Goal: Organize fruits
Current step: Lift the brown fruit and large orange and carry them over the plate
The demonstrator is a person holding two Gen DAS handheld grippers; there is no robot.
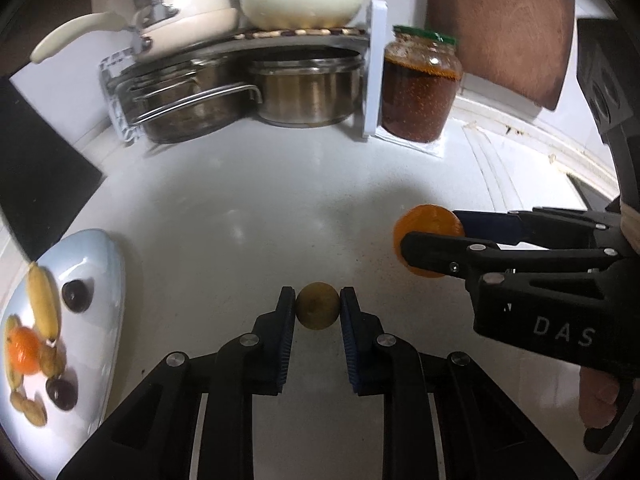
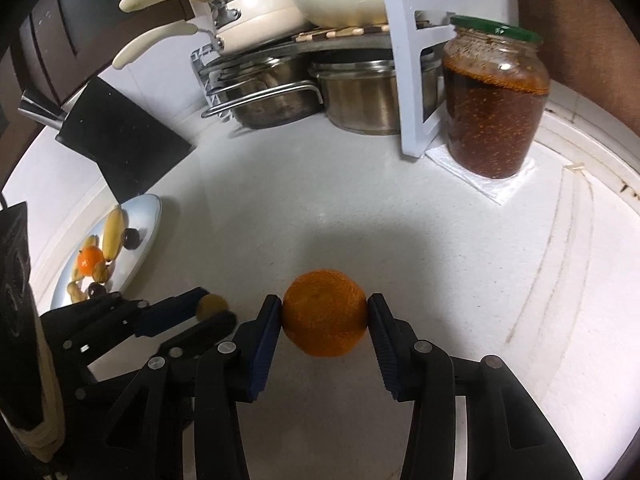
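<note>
A small round brown-yellow fruit (image 1: 317, 306) sits between the pads of my left gripper (image 1: 318, 307), which is shut on it just over the white counter. In the right wrist view the same small fruit (image 2: 212, 305) shows at the tips of the left gripper (image 2: 208, 312). My right gripper (image 2: 325, 316) is shut on an orange (image 2: 325, 312), both pads pressing its sides. From the left wrist view that orange (image 1: 426, 220) and the right gripper (image 1: 430, 226) are at the right. A pale blue plate (image 1: 100, 252) at the left holds a banana, an orange, dark round fruits and brown ones.
Steel pots (image 1: 308, 92) and a cream pan (image 1: 188, 12) fill a rack at the back. A jar of dark red preserve (image 2: 496, 100) stands on a white pad beside the rack's white frame. A black block (image 2: 120, 136) lies at the back left. A person's arm (image 1: 500, 20) is at the upper right.
</note>
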